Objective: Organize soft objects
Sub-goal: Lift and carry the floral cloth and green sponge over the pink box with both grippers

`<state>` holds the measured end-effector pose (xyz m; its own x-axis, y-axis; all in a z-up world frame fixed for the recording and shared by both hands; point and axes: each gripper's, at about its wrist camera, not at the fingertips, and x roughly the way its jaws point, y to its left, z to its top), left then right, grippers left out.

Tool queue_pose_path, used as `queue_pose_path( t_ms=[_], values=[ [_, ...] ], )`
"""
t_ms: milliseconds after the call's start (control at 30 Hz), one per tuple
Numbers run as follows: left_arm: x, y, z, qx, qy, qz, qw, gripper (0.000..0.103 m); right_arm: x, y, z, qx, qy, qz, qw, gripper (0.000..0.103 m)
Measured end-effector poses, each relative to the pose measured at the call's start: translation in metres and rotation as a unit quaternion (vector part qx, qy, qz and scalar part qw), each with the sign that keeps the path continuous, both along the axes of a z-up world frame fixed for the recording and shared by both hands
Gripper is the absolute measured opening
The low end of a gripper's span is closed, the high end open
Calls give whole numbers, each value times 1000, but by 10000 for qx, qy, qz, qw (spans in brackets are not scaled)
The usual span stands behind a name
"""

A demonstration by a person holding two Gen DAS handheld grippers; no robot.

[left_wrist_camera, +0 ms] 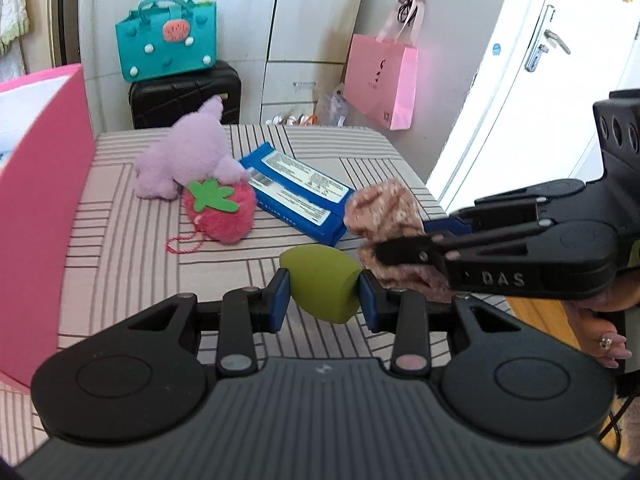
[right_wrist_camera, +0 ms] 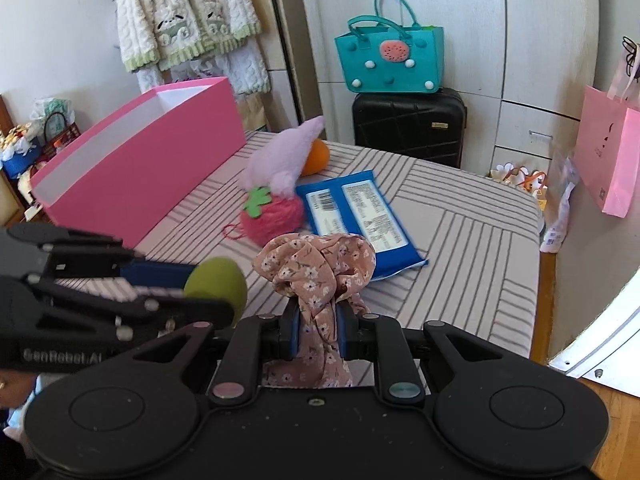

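My left gripper [left_wrist_camera: 324, 294] is shut on a green egg-shaped sponge [left_wrist_camera: 320, 282], held above the striped table [left_wrist_camera: 120, 264]. Coming in from the right, my right gripper [right_wrist_camera: 318, 330] is shut on a pink floral scrunchie [right_wrist_camera: 316, 264], also lifted off the table. In the right wrist view the left gripper [right_wrist_camera: 224, 300] crosses from the left with the green sponge [right_wrist_camera: 218, 280]. In the left wrist view the scrunchie [left_wrist_camera: 384, 208] hangs from the right gripper [left_wrist_camera: 380, 248]. A purple plush [left_wrist_camera: 184, 156], a red strawberry plush [left_wrist_camera: 222, 210] and a blue wipes pack [left_wrist_camera: 296, 192] lie on the table.
An open pink box [right_wrist_camera: 140, 164] stands along the table's left side. An orange ball [right_wrist_camera: 316, 156] sits behind the purple plush [right_wrist_camera: 280, 160]. A black suitcase [right_wrist_camera: 408, 124] with a teal bag [right_wrist_camera: 390, 60] stands behind the table. A pink paper bag [left_wrist_camera: 380, 80] hangs at right.
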<state>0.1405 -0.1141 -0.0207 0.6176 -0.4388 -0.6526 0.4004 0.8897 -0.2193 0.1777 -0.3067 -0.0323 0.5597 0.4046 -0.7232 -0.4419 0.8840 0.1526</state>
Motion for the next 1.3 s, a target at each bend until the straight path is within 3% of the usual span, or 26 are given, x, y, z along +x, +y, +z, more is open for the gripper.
queue_pose_path(
  t_ms=[167,333,467,633,933,1067,1300],
  values=[
    [-6,18,7,-102,92,-116,9998,35,-14,14,9,-15,31,111,9999,22],
    [-11,33,13,249,213,-294,9990,35,-28,40,18,-262,-68,390,9989,22],
    [-14,50,21,286,446,-507,9973,35,-38,58,27,-236,-107,635,9976,22],
    [-27,69,35,582,67,-442,9973,35,-45,77,36,-165,-200,797,9965,23],
    [-36,123,69,150,-100,-455,9988,35,-42,114,55,-26,-372,1044,9938,23],
    [-42,150,90,292,-605,-48,9977,36,-34,135,69,45,-497,1262,9907,23],
    [-20,182,86,397,-262,226,9986,36,-10,174,91,246,-637,1639,9841,23]
  ],
)
